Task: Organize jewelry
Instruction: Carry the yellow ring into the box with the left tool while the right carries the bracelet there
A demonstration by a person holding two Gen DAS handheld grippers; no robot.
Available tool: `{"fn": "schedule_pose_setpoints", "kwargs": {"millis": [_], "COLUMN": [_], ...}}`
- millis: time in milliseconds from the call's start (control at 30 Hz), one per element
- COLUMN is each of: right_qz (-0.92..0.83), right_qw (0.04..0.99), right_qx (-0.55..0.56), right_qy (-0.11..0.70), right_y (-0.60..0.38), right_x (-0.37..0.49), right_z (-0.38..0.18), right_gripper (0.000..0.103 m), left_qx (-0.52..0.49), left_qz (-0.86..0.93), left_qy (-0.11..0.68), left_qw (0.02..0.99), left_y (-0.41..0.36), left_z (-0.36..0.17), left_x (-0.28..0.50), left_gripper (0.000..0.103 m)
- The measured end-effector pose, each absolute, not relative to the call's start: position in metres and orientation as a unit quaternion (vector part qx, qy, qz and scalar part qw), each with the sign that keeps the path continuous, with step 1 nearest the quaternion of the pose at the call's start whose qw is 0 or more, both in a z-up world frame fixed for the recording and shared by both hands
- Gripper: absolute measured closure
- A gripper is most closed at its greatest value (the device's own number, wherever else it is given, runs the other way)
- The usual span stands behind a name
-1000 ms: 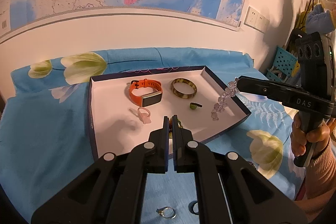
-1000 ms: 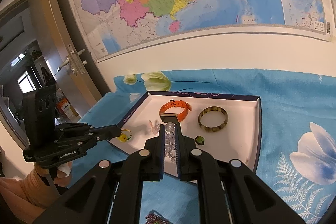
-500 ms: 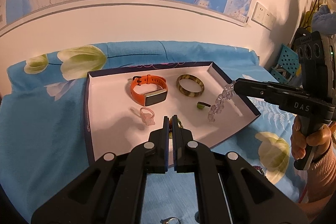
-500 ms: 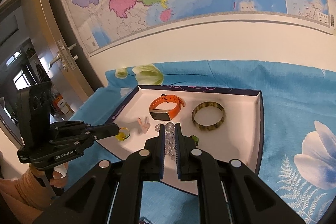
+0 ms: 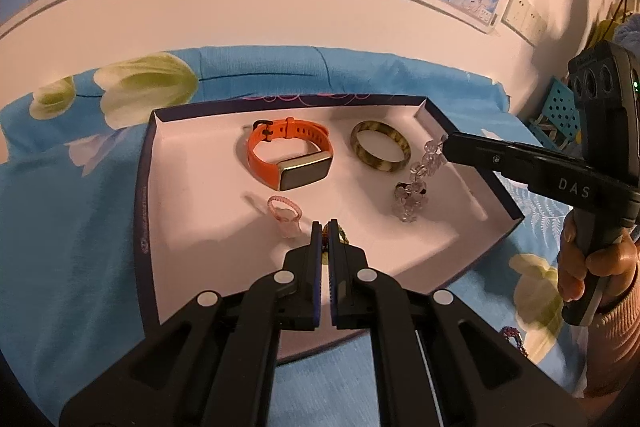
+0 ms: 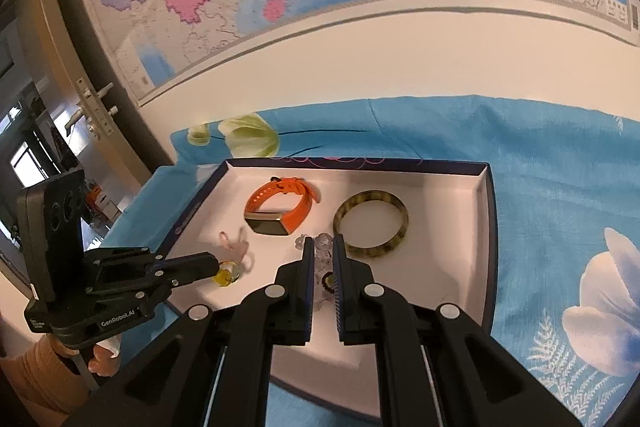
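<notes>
A dark-rimmed white tray lies on the blue flowered cloth. In it are an orange smartwatch, a mottled olive bangle and a pink ring. My left gripper is shut on a yellow-stone ring over the tray's near part. My right gripper is shut on a clear bead bracelet, whose lower end rests on the tray floor over a small green ring.
A wall with a map runs behind the bed. A door stands at the left in the right wrist view. A dark beaded piece lies on the cloth right of the tray. Blue cloth surrounds the tray on all sides.
Both grippers moved forward and down over the tray. The bead bracelet sank until its lower end piled on the tray floor beside the bangle. The yellow-stone ring stayed gripped.
</notes>
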State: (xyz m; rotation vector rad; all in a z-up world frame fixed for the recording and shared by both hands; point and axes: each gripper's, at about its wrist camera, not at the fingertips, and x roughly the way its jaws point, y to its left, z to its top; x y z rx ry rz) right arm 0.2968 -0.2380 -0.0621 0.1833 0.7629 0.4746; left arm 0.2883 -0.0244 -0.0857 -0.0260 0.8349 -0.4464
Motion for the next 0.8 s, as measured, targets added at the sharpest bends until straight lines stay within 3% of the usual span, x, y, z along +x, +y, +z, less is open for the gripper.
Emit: {"fn": "schedule_pose_setpoints", "kwargs": {"millis": [400, 500, 800], "right_qz": [0.2, 0.195, 0.196], "right_qw": [0.894, 0.896, 0.901], "right_qx": [0.095, 0.1, 0.094], "right_qy": [0.389, 0.386, 0.375], "right_y": [-0.24, -0.242, -0.245], "right_x": [0.314, 0.314, 0.299], "right_z": [-0.077, -0.078, -0.071], "right_gripper": [0.093, 0.076, 0.072], "left_qx": [-0.02, -0.019, -0.007], "left_qz": [-0.202, -0.199, -0.192], "left_qy": [0.422, 0.423, 0.418], "left_qw": [0.884, 0.884, 0.888], "left_y": [-0.024, -0.025, -0.027], "left_z": [-0.098, -0.099, -0.1], "left_x": [0.306, 0.307, 0.306], "left_gripper": [0.1, 0.1, 0.087]}}
